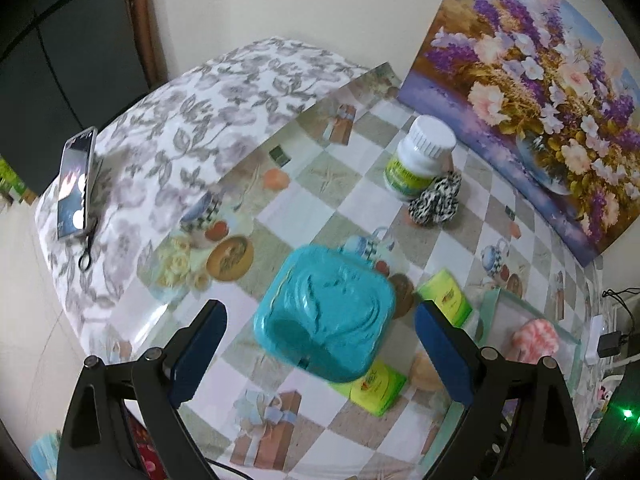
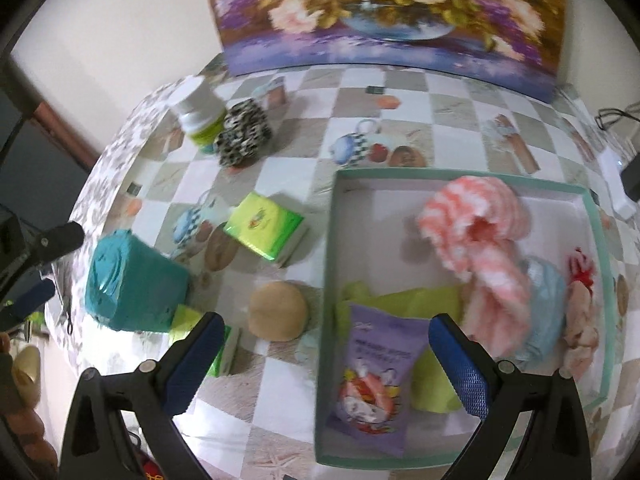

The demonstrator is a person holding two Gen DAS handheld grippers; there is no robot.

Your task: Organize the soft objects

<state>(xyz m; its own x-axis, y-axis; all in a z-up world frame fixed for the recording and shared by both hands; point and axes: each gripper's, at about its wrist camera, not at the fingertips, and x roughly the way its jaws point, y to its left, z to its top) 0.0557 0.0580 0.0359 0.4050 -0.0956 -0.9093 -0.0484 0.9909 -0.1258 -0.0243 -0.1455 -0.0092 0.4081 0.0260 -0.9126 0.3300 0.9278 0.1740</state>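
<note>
My left gripper (image 1: 320,344) is open and hovers above a teal plastic box (image 1: 326,314), which also shows in the right wrist view (image 2: 132,284). My right gripper (image 2: 326,360) is open over the left edge of a shallow green-rimmed tray (image 2: 330,248). The tray holds a pink-and-white fluffy cloth (image 2: 476,236), a purple snack pouch (image 2: 376,376), a lime cloth (image 2: 404,300), a light blue soft item (image 2: 544,312) and a small plush (image 2: 580,312). On the table lie a tan round sponge (image 2: 277,311), two green tissue packs (image 2: 264,226) (image 2: 224,344) and a black-and-white scrunchie (image 2: 244,132).
A white pill bottle (image 2: 198,110) stands by the scrunchie. A flower painting (image 2: 384,16) leans on the back wall. A phone (image 1: 76,184) lies on the floral cloth at the left. Cables and a charger (image 1: 612,340) lie at the right table edge.
</note>
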